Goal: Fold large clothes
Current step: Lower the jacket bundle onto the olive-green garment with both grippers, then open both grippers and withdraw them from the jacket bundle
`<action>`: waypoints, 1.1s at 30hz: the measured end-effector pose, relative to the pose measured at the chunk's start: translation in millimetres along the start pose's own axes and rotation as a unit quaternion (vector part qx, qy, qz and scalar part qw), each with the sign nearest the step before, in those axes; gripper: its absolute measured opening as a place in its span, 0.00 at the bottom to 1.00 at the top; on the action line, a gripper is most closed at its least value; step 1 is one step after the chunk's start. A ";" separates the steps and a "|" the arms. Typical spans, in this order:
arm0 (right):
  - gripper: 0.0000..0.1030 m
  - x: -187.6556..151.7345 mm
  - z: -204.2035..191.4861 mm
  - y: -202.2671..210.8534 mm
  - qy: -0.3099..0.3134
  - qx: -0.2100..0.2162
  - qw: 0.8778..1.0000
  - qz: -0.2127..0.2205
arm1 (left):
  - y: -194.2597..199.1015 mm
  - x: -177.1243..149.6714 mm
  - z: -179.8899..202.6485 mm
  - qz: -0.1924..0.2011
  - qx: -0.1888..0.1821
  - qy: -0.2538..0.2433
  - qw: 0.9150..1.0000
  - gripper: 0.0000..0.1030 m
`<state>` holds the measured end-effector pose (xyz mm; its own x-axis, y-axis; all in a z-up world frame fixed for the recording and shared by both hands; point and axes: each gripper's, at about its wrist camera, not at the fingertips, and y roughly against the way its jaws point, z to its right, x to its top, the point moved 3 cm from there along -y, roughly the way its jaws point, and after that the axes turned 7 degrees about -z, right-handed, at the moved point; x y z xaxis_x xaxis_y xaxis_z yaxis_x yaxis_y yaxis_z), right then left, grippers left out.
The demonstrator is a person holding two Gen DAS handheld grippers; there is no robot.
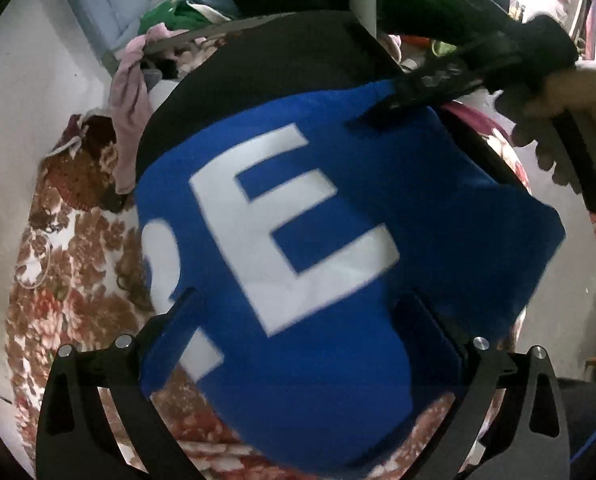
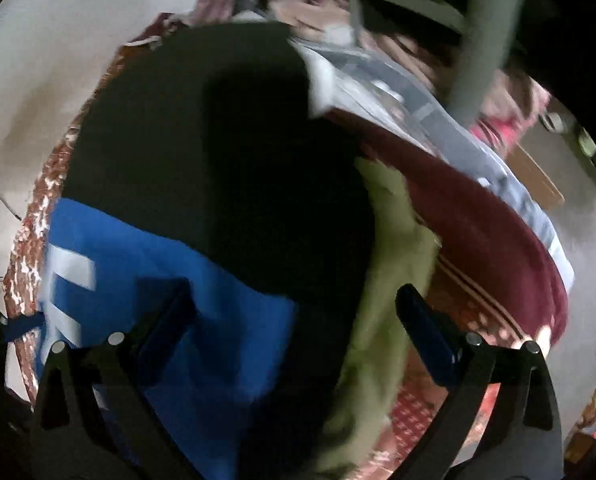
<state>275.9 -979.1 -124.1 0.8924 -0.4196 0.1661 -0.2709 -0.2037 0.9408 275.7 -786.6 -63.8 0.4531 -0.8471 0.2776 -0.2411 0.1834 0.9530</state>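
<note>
step: mid-fold | blue-and-black garment (image 1: 338, 200) lies on floral bed cover (image 1: 70, 280) | left tool (image 1: 298, 320) apart, over blue panel | right tool (image 2: 294, 316) apart, holding nothing | next: I pick an edge, clamp, fold over

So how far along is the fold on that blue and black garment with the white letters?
Partly done: the blue and black garment with white letters lies as a compact bundle on the floral bedspread. In hand: the left gripper hovers open over it, and the right gripper is open above its edge. Left: final tidying, plus the maroon cloth and olive cloth beside it.
</note>
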 end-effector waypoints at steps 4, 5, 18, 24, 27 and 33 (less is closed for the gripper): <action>0.96 -16.3 7.6 9.0 0.029 -0.025 0.999 -0.002 | 9.8 -16.0 -1.9 -0.009 -0.012 -0.005 1.000 0.95; 0.96 -18.8 9.8 12.3 0.030 -0.030 0.999 0.000 | 12.7 -18.5 -3.5 -0.011 -0.018 -0.001 1.000 0.95; 0.95 -78.7 -68.3 53.1 0.144 -0.050 0.988 0.031 | 19.2 51.0 -46.2 0.033 -0.070 0.106 0.991 0.95; 0.95 -100.4 -42.7 15.2 0.104 -0.041 0.994 -0.006 | -20.2 38.7 -21.9 -0.005 -0.027 0.068 0.997 0.95; 0.95 -106.4 -40.8 17.5 0.098 -0.039 0.994 -0.010 | -16.5 35.0 -17.0 0.005 -0.019 0.071 0.997 0.95; 0.95 -111.2 -55.4 66.0 0.072 -0.056 0.995 0.035 | 28.6 35.3 -12.3 0.024 0.011 0.096 0.995 0.95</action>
<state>178.8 -896.9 -64.1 0.9175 -0.2968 0.2647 -0.2990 -0.0759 0.9512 295.4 -805.0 -25.3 0.5950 -0.7269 0.3429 -0.2849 0.2082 0.9357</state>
